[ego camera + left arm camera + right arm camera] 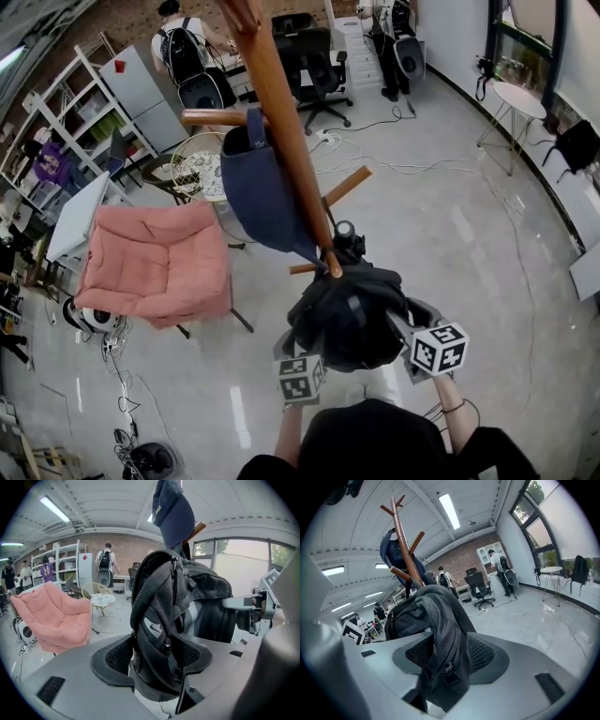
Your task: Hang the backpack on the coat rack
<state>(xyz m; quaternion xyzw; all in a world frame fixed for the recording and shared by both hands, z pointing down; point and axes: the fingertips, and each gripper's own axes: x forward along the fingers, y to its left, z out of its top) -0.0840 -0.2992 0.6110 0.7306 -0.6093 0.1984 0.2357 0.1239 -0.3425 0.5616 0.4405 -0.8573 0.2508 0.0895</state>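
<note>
Handheld rig in shot now: two grey grippers, and a black top is worn

The left gripper (154,660) and right gripper (445,656) are moulded as broad, smooth pale-grey shells. Their jaws are lined with black mesh-textured pads (115,656), and small dark rectangular slots (50,690) are set into the casing. A white cube (439,348) printed with bold black square markers is mounted on the right gripper, and a matching cube (300,378) on the left. A plain black top (375,441) is worn, and a thin dark band (456,408) is looped round the right wrist.
</note>
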